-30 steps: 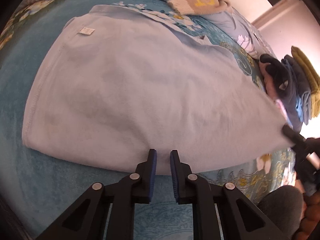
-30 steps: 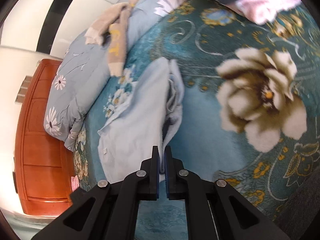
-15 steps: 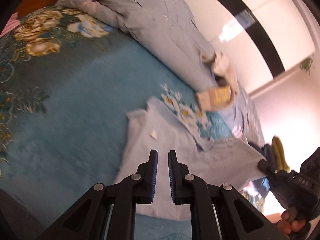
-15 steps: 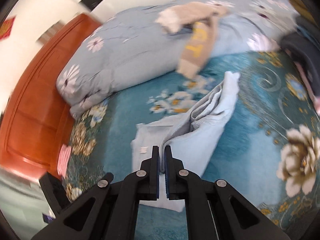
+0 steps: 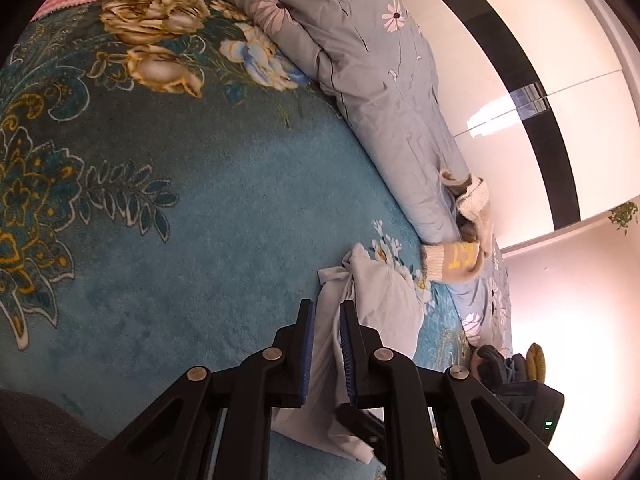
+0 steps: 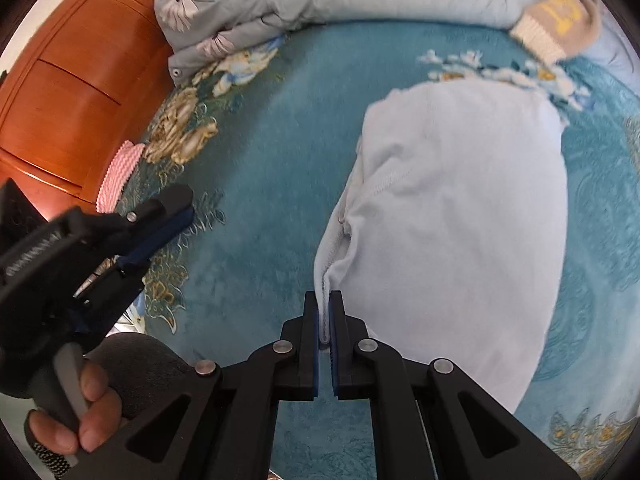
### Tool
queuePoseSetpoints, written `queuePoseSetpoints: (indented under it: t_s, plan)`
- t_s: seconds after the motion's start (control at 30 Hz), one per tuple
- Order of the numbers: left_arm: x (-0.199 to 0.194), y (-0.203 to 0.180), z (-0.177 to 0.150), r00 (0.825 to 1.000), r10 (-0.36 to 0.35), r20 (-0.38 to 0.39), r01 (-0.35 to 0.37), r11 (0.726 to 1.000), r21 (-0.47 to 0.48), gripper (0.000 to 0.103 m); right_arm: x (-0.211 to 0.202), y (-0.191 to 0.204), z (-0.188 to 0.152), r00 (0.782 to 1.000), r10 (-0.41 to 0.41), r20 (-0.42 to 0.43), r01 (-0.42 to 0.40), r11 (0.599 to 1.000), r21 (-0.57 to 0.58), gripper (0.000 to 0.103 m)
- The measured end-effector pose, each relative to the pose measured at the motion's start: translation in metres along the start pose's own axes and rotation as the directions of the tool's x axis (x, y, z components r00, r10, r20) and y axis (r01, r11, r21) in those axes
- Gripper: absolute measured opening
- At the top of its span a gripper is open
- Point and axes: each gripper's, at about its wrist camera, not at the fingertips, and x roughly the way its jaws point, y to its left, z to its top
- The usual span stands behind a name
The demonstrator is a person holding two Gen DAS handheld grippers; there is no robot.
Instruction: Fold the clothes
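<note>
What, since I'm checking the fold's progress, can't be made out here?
Left wrist view: near end of the light blue garment, behind the left tongs.
Left wrist view: clothes pile, small, dark, behind a black device.
Right wrist view: yellow lettering on the beige sweater, blurred at the edge.
Right wrist view: layers pinched in the right tongs, hidden by fabric.

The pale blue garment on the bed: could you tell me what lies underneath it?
The pale blue garment lies on the teal floral blanket, which shows all around it. Whether anything else lies beneath is hidden by the cloth. The right gripper pinches its near edge.
</note>
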Motion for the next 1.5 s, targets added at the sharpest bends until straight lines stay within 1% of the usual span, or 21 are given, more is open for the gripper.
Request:
queuePoseSetpoints:
  t_s: [0.1, 0.17, 0.23, 0.27, 0.3, 0.37, 0.47, 0.57, 0.67, 0.73, 0.8, 0.93, 1.03, 1.07, 1.13, 1.17, 1.23, 1.3, 1.4, 1.47, 1.5]
  plan:
    - [0.007, -0.003, -0.005, 1.0, -0.012, -0.026, 0.012, 1.0, 0.004, 0.026, 0.004, 0.005, -0.006, 1.0, -0.007, -0.011, 0.007, 1.0, -0.025, 0.008]
    - [0.012, -0.004, -0.007, 0.999, -0.015, -0.048, 0.015, 1.0, 0.001, 0.027, 0.002, 0.008, -0.008, 1.0, 0.015, -0.018, -0.016, 0.998, -0.054, 0.012]
    - [0.017, -0.005, -0.01, 0.998, -0.013, -0.067, 0.013, 1.0, 0.0, 0.031, -0.003, 0.006, -0.01, 0.998, 0.058, -0.015, -0.059, 0.996, -0.069, 0.025]
    - [0.019, -0.005, -0.011, 0.997, -0.009, -0.075, 0.009, 1.0, 0.0, 0.033, -0.009, 0.003, -0.012, 0.997, 0.077, -0.004, -0.077, 0.994, -0.074, 0.035]
    - [0.022, -0.006, -0.012, 0.997, -0.004, -0.082, 0.004, 1.0, 0.0, 0.035, -0.015, 0.0, -0.015, 0.995, 0.096, 0.008, -0.095, 0.992, -0.079, 0.036]
    - [0.028, -0.007, -0.015, 0.995, 0.014, -0.102, -0.013, 1.0, 0.011, 0.037, -0.03, -0.015, -0.018, 0.995, 0.087, 0.059, -0.084, 0.995, -0.052, 0.036]
    - [0.041, -0.011, -0.022, 0.988, 0.076, -0.136, -0.069, 0.996, 0.049, 0.039, -0.049, -0.064, -0.023, 0.99, 0.066, 0.126, -0.08, 0.991, 0.105, 0.036]
    - [0.059, -0.015, -0.033, 0.974, 0.145, -0.174, -0.129, 0.986, 0.101, 0.04, -0.059, -0.119, -0.039, 0.988, 0.022, 0.155, -0.065, 0.958, 0.279, 0.036]
    - [0.078, -0.016, -0.048, 0.96, 0.167, -0.227, -0.142, 0.983, 0.12, 0.04, -0.059, -0.151, -0.057, 0.987, 0.058, 0.152, -0.113, 0.918, 0.38, 0.036]
    - [0.085, -0.016, -0.056, 0.95, 0.197, -0.243, -0.166, 0.976, 0.142, 0.039, -0.056, -0.159, -0.066, 0.985, 0.078, 0.151, -0.134, 0.903, 0.408, 0.036]
    - [0.087, -0.016, -0.06, 0.945, 0.212, -0.249, -0.177, 0.972, 0.155, 0.038, -0.052, -0.164, -0.07, 0.983, 0.097, 0.153, -0.155, 0.891, 0.427, 0.036]
    - [0.082, -0.004, -0.06, 0.949, 0.173, -0.264, -0.154, 0.984, 0.088, 0.037, -0.048, -0.171, -0.072, 0.979, 0.122, 0.165, -0.185, 0.872, 0.453, 0.036]
    - [0.077, 0.005, -0.061, 0.95, 0.166, -0.264, -0.158, 0.986, 0.052, 0.037, -0.049, -0.174, -0.071, 0.974, 0.137, 0.181, -0.207, 0.865, 0.458, 0.036]
    - [0.075, 0.006, -0.061, 0.952, 0.156, -0.262, -0.149, 0.988, 0.046, 0.037, -0.05, -0.175, -0.072, 0.973, 0.14, 0.186, -0.212, 0.862, 0.46, 0.036]
    - [0.071, 0.003, -0.062, 0.956, 0.142, -0.256, -0.131, 0.99, 0.06, 0.024, -0.051, -0.179, -0.073, 0.97, 0.147, 0.193, -0.222, 0.857, 0.465, 0.036]
    - [0.069, 0.001, -0.063, 0.958, 0.136, -0.252, -0.123, 0.99, 0.07, 0.021, -0.05, -0.18, -0.074, 0.969, 0.15, 0.197, -0.227, 0.854, 0.468, 0.036]
    - [0.067, -0.002, -0.064, 0.958, 0.134, -0.255, -0.114, 0.989, 0.092, 0.008, -0.049, -0.182, -0.076, 0.967, 0.156, 0.202, -0.237, 0.846, 0.477, 0.036]
    - [0.066, -0.006, -0.066, 0.956, 0.126, -0.263, -0.101, 0.989, 0.109, 0.004, -0.049, -0.185, -0.079, 0.965, 0.165, 0.205, -0.247, 0.836, 0.49, 0.036]
    - [0.062, -0.006, -0.065, 0.957, 0.099, -0.272, -0.079, 0.993, 0.084, 0.003, -0.051, -0.188, -0.082, 0.96, 0.175, 0.218, -0.263, 0.826, 0.498, 0.036]
    - [0.056, -0.004, -0.065, 0.953, 0.118, -0.277, -0.1, 0.992, 0.079, 0.003, -0.053, -0.19, -0.084, 0.957, 0.182, 0.228, -0.275, 0.823, 0.498, 0.036]
    - [0.056, -0.003, -0.066, 0.947, 0.143, -0.286, -0.124, 0.989, 0.085, 0.003, -0.054, -0.191, -0.084, 0.955, 0.186, 0.232, -0.281, 0.821, 0.498, 0.036]
